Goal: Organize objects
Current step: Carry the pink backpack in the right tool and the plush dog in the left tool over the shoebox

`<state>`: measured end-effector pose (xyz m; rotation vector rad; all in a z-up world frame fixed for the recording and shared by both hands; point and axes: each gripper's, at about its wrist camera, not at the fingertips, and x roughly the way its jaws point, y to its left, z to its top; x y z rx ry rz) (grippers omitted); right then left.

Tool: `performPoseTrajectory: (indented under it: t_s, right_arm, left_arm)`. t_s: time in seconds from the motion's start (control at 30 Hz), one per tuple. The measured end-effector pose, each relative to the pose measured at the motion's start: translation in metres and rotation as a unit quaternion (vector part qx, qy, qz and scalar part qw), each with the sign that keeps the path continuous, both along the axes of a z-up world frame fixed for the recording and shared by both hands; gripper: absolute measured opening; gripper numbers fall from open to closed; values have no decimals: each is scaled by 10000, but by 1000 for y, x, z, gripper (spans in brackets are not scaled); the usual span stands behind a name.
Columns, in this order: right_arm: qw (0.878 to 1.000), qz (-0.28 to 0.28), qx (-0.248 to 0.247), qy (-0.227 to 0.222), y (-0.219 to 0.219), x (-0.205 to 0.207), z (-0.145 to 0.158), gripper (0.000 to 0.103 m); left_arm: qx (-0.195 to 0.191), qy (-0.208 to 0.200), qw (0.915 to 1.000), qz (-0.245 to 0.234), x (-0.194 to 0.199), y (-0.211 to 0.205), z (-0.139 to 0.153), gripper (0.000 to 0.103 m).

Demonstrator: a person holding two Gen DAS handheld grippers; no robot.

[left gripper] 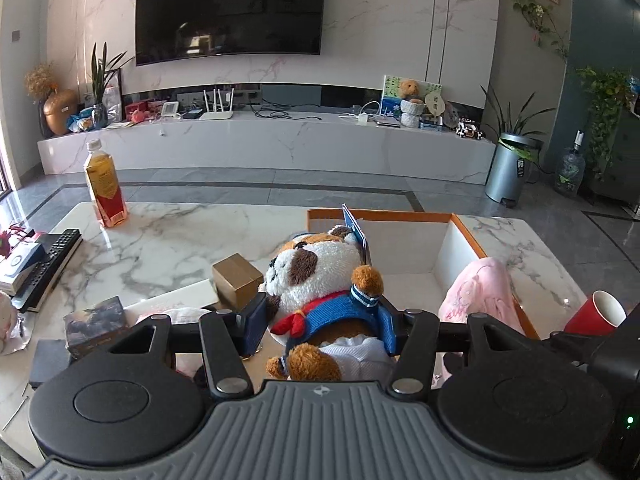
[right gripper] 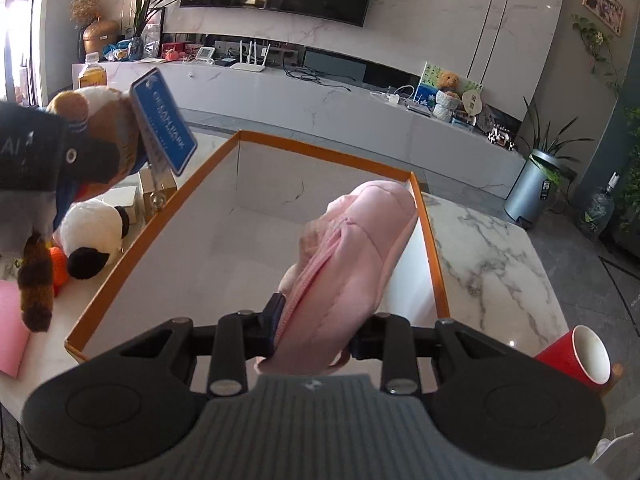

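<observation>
The left gripper (left gripper: 322,322) pinches a plush dog (left gripper: 320,280) (blue tag attached) at the box's (left gripper: 464,222) near-left edge. The right gripper (right gripper: 314,334) clamps a pink slipper (right gripper: 352,248) over the box's near right.

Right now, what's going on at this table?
Tidying is under way. The left claw is shut on a plush dog in a blue sailor top, next to the orange-rimmed box. The right claw is shut on a pink padded pouch, held over the box.
</observation>
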<state>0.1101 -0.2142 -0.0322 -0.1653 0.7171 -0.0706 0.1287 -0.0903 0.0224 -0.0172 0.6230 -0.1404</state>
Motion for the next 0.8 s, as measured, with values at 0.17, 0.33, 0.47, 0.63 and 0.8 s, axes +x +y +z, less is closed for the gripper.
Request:
performPoseTrajectory:
  t_s: [0.17,0.33,0.47,0.63,0.8]
  right_arm:
    - [9972,-257,660,221,-19,4,-6,34]
    - [9962,-332,750,279,-23,5,-9,35]
    - [9958,-297,795,343,-25,7,-12,35]
    - [9958,-116,799,440,-17,12,-18,34]
    - [9952,65,829,525,-11,15,-22,34]
  left_arm:
    - [26,72,9999,-152,2,-13,-8,62]
    - [132,208,9993,-276,2,-21,-16,63]
    - [118,549,9983,-171,3,-22,-27,63]
    - [484,347,9981,-157,-4,-33,-33,65]
    - [742,264,9967,-205,-7,-43,-37,70]
